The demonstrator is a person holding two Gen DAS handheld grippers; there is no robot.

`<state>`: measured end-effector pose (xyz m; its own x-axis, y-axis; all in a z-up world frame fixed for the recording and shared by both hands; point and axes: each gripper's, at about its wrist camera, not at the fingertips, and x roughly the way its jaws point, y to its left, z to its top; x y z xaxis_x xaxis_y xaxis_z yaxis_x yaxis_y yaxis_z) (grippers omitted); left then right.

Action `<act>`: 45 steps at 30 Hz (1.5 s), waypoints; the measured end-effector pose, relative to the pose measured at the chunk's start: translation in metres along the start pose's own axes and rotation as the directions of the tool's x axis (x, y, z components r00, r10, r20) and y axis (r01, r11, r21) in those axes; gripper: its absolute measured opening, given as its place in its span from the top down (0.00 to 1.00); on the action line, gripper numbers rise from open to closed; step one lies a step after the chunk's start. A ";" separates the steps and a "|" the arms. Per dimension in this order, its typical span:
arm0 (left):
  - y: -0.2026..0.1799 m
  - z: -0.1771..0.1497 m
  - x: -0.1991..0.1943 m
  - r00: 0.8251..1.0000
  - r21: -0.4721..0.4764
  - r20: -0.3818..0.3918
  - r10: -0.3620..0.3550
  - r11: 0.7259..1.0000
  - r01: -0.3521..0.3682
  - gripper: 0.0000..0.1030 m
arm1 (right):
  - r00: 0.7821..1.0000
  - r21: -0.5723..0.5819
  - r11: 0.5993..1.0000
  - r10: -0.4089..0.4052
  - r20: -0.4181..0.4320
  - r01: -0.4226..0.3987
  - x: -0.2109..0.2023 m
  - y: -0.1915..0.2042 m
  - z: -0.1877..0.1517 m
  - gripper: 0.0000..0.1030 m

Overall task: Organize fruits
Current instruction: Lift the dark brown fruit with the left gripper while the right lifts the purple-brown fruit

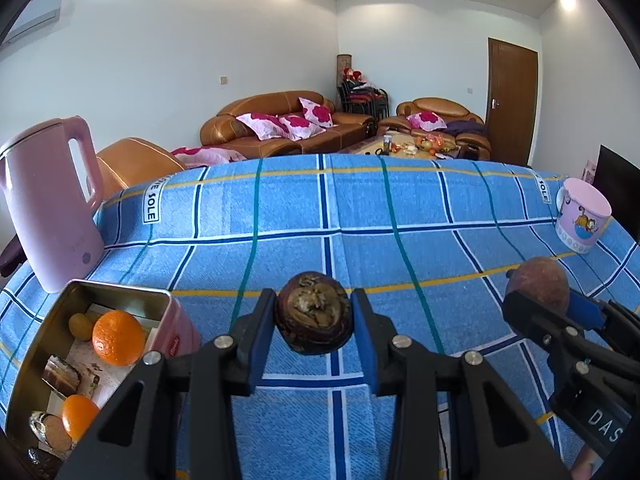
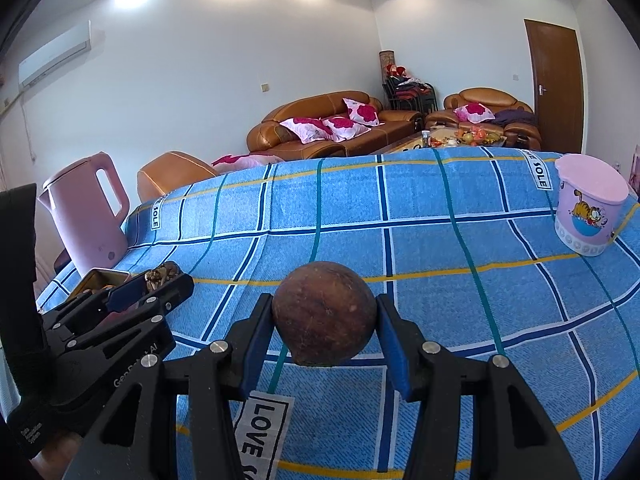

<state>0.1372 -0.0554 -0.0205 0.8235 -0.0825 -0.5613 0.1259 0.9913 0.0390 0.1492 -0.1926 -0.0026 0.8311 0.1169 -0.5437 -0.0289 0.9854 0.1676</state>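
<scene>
Left hand-held gripper: jaws drawn close, clamped on a dark purple-brown fruit with a dried, crinkled crown facing the camera; both blue pads press its sides and it hangs clear above the tabletop.

Right hand-held gripper: jaws set somewhat wider, clamped on a round brown fruit, smooth and dull, likewise pinched between blue pads and lifted off the cloth. In the left wrist view this gripper sits at the lower right, well apart from the left one.

Metal tin: open, at the near left corner of the tabletop, just beside the left gripper. Inside it are two oranges, a small yellow-green fruit and some wrapped items.

Writing: white tags on the blue checked cloth read "LOVE SOLE", one directly under the right gripper, partial ones at the far left and far right edges. "DAS" shows on the right gripper's body, "Gen... AI" on the left one's. The tin's pink side has a red logo, unreadable.

Edges and room: pink kettle stands at the far left corner behind the tin; pink lidded cup with a cartoon cat at the far right edge. The middle of the cloth between them lies bare, as far as the back edge
</scene>
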 end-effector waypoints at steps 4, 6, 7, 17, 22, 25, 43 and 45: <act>-0.001 0.000 -0.001 1.000 0.002 0.008 0.004 1.000 -0.004 0.62 | 1.000 -0.008 1.000 -0.001 0.014 0.001 -0.003 0.001 -0.001 0.49; -0.001 -0.001 -0.002 1.000 0.000 0.012 0.005 1.000 -0.005 0.62 | 1.000 -0.013 1.000 -0.003 0.023 0.003 -0.004 0.003 -0.001 0.49; 0.000 -0.001 -0.003 1.000 -0.001 0.015 0.005 1.000 -0.005 0.62 | 1.000 -0.016 1.000 -0.004 0.026 0.004 -0.005 0.003 -0.001 0.49; 0.001 -0.002 -0.009 0.999 -0.007 0.036 0.014 1.000 -0.013 0.62 | 0.998 -0.028 1.000 -0.003 0.065 0.005 -0.012 0.006 -0.002 0.49; 0.001 -0.003 -0.010 0.999 -0.006 0.042 0.018 1.000 -0.017 0.62 | 0.996 -0.038 0.999 -0.003 0.084 0.006 -0.015 0.006 -0.002 0.49; 0.002 -0.004 -0.013 0.999 -0.009 0.050 0.022 1.000 -0.021 0.62 | 0.996 -0.040 0.999 -0.004 0.094 0.008 -0.017 0.007 -0.002 0.49; 0.003 -0.006 -0.025 0.993 -0.022 0.109 0.044 0.999 -0.041 0.62 | 0.989 -0.067 0.997 -0.014 0.145 0.024 -0.027 0.013 -0.004 0.49; 0.002 -0.007 -0.026 0.992 -0.020 0.118 0.046 0.999 -0.044 0.62 | 0.988 -0.070 0.997 -0.017 0.153 0.028 -0.029 0.014 -0.005 0.49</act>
<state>0.1121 -0.0502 -0.0111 0.8880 -0.0481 -0.4574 0.0782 0.9958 0.0471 0.1218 -0.1815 0.0113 0.9065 0.0803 -0.4145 -0.0450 0.9945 0.0943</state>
